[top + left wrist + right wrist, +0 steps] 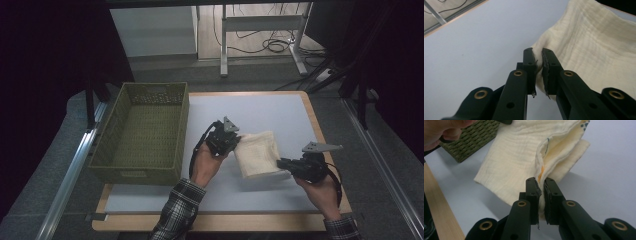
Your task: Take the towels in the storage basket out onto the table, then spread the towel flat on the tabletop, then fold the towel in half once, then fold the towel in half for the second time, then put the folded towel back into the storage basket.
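1. Two hand-held tools grip one folded cream cloth between them above the counter, which has a pale grey top and a wooden rim.
2. Farthest left in the high view stands an olive woven basket. It is rectangular, sits on the left part of the counter, and nothing lies inside it.
3. Just right of the basket comes the person's left hand in a plaid sleeve, carrying the left tool.
4. The left tool's jaws are pinched nearly together on the cloth's left edge. In the left gripper view a fold of the cream fabric is squeezed between the two black jaws, and the rest spreads up and to the right.
5. The cloth hangs between the two tools near the middle of the counter, right of the basket and apart from it. Its shadow falls on the grey surface below it.
6. In the right gripper view the cloth shows several stacked layers, an orange mark along one fold and small blue marks at a far corner.
7. The right tool bites the cloth's lower right corner, jaws almost closed with the layered edge clamped between them.
8. The right hand holds that tool near the counter's right rim, with a grey three-cornered plate on top.
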Demonstrator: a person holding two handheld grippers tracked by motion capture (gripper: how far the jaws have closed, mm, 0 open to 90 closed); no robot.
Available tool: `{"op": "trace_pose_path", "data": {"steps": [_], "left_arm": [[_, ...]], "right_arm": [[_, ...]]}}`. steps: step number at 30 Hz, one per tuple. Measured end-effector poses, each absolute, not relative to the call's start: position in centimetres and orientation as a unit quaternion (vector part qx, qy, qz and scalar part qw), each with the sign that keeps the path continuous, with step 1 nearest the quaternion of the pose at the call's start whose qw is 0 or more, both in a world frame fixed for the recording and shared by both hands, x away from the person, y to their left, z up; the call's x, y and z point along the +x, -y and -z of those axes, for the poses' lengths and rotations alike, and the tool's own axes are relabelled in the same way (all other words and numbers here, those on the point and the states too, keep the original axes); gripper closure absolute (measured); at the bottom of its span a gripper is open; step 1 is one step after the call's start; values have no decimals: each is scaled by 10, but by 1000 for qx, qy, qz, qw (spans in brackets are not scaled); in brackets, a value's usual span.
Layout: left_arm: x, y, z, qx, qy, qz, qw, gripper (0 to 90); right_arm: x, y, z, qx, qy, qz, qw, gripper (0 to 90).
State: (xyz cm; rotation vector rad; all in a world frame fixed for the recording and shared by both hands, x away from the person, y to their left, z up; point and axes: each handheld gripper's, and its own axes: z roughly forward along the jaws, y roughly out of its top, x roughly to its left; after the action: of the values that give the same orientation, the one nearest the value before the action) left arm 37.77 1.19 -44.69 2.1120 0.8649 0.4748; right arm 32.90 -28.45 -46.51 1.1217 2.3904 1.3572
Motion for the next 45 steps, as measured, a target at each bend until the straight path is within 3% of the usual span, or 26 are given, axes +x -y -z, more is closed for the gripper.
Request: {"op": "trace_pose_path", "data": {"steps": [45], "left_arm": [[387, -109, 394, 814, -386, -235, 364, 821]], "right_arm": [[362, 169, 426, 312, -817, -481, 64, 830]]}}
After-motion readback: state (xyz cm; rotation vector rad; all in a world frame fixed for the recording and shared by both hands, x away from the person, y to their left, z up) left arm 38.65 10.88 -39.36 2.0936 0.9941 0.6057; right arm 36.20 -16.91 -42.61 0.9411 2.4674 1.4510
